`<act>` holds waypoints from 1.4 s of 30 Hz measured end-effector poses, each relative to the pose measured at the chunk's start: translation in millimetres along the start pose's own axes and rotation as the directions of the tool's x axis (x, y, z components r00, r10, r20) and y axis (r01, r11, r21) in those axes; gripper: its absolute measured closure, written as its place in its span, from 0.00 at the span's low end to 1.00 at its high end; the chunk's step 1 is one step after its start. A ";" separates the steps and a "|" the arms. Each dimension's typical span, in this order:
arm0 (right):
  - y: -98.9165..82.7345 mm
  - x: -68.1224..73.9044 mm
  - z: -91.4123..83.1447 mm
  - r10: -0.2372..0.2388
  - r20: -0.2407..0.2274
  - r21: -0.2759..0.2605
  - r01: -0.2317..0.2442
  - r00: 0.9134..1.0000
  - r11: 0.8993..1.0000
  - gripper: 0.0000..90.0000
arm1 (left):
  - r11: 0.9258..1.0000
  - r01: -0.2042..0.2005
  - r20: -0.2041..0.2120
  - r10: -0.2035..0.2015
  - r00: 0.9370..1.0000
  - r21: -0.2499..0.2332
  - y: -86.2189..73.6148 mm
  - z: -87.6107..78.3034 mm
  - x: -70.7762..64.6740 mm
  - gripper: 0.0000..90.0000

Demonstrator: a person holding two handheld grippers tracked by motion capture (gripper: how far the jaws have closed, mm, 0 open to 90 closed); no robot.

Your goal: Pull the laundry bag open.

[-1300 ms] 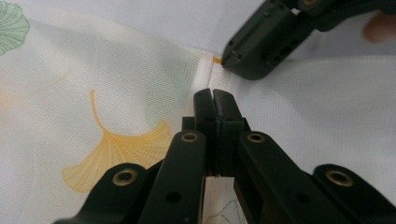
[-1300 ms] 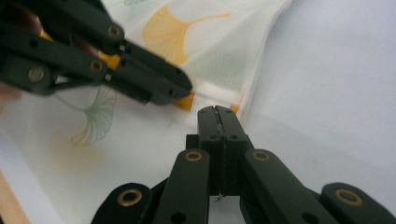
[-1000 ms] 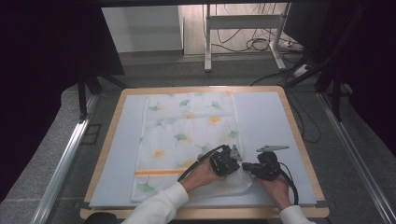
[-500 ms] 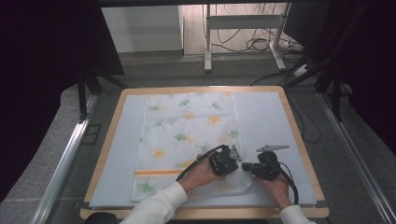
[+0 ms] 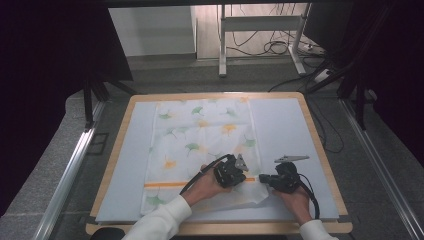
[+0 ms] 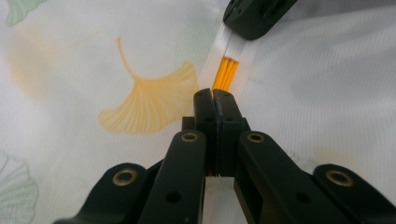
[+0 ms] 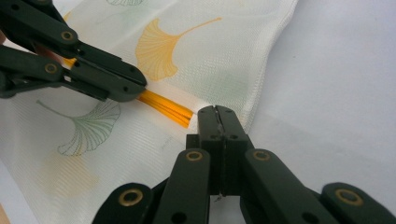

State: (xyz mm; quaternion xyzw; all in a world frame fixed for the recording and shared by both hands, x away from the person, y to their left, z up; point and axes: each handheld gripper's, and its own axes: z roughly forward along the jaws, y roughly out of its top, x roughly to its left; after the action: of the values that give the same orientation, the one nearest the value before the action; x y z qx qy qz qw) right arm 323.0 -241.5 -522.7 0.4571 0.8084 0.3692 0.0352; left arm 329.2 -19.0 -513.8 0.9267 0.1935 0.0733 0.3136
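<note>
Both grippers sit at the near-right corner of the cloth (image 5: 200,145), a white ginkgo-print towel lying flat on the pale mat (image 5: 285,125) of the wooden-rimmed table (image 5: 320,150), long axis running near to far. Left gripper (image 5: 243,176) has its jaws fully closed; in the left gripper view the tips (image 6: 214,95) press down on the fabric right at the orange stripe (image 6: 226,73), and whether any cloth is actually pinched between them can't be made out. Right gripper (image 5: 262,179) is likewise closed tight, tips (image 7: 215,112) at the cloth's right hem where the stripe (image 7: 166,108) ends; same doubt about a pinch. Key relation: the stripe runs left-right across the towel's near end and both jaw sets sit on that line, left gripper just inboard, right gripper at the edge, close together but apart. The rest of the towel stretches away to the far side, so any fold or pull goes along that axis. Hard to read: the near-right corner looks slightly rumpled under the hands in the high view, and the contact points are hidden by the gripper bodies there.
</note>
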 end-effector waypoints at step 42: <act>-0.6 0.0 0.1 -0.021 0.000 -0.004 0.021 1.000 1.000 1.00 | 0.995 0.097 -0.007 -0.097 0.995 -0.008 -43.7 -30.0 20.9 1.00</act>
State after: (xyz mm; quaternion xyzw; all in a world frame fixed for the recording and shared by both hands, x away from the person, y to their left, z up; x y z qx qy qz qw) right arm 322.7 -241.6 -523.2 0.4486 0.8123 0.3706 0.0400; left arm 326.9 37.9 -516.3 0.9148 0.2393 0.0621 0.3195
